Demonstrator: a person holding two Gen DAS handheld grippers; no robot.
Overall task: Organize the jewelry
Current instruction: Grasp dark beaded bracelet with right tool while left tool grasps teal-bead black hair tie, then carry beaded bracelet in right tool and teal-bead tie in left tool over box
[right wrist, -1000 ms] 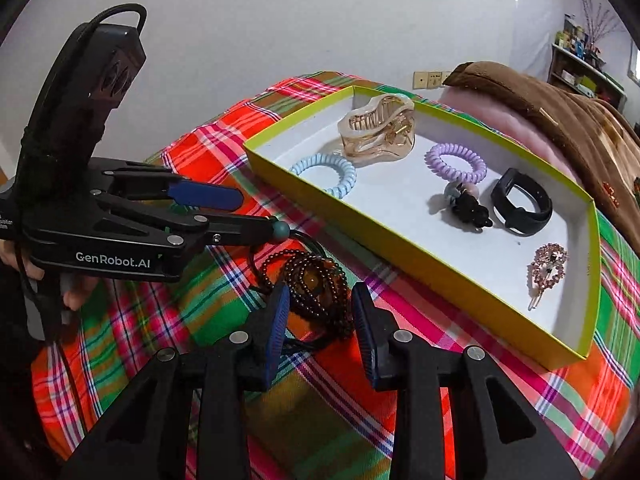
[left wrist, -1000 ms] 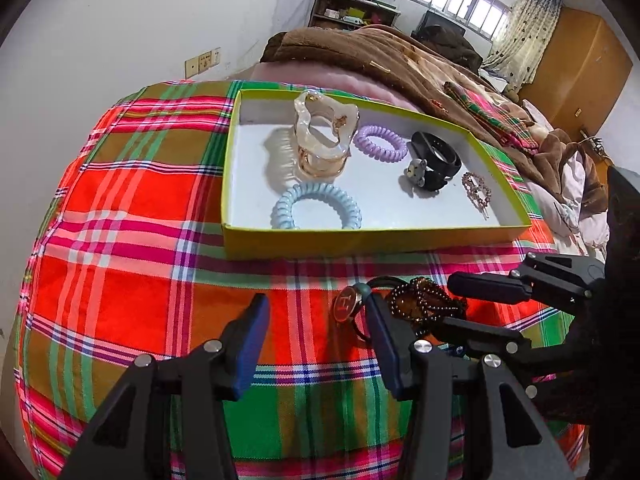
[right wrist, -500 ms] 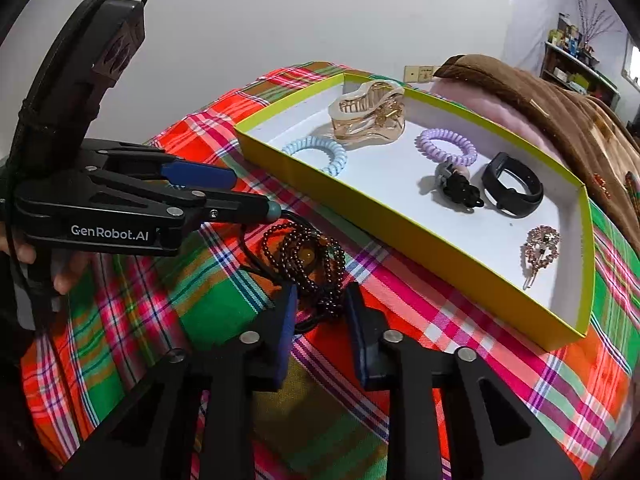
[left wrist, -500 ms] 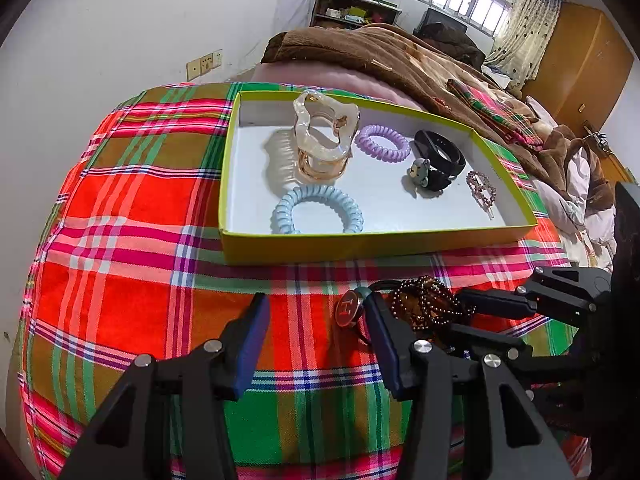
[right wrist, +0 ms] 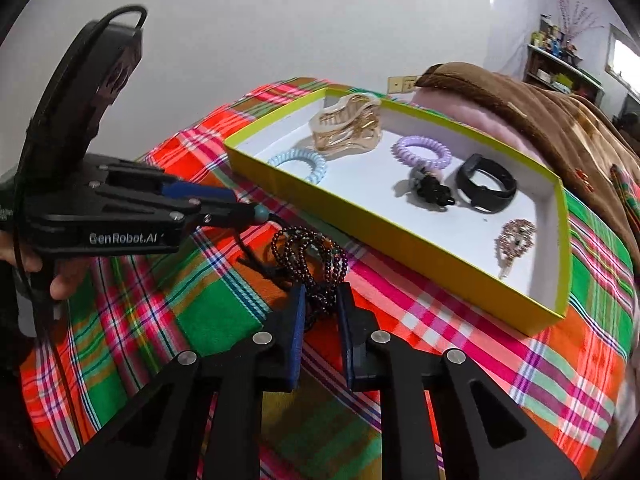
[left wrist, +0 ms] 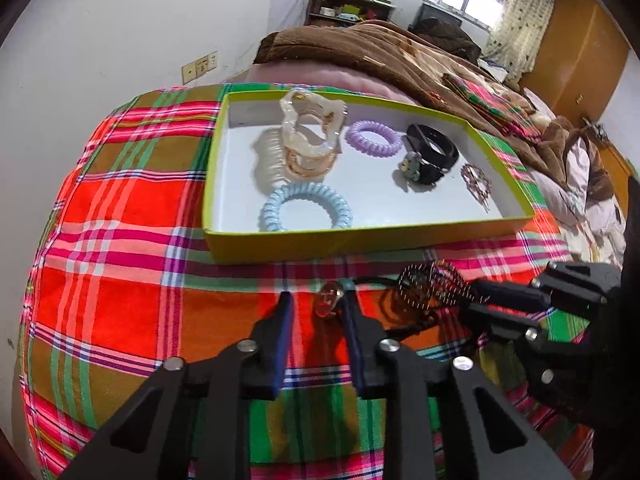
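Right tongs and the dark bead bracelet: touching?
Touching. The right wrist view shows the bead bracelet running down between the right tongs, its lower beads pressed against both fingers.

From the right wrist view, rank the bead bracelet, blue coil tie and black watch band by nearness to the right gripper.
1. bead bracelet, between the fingers of the right gripper, on the cloth.
2. blue coil tie, tray's near-left corner.
3. black watch band, deeper in the tray, to the right.

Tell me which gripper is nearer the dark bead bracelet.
Right. The right gripper has its fingers on either side of the bead bracelet, closing on its near loops. The left gripper sits beside it, around the round pendant.
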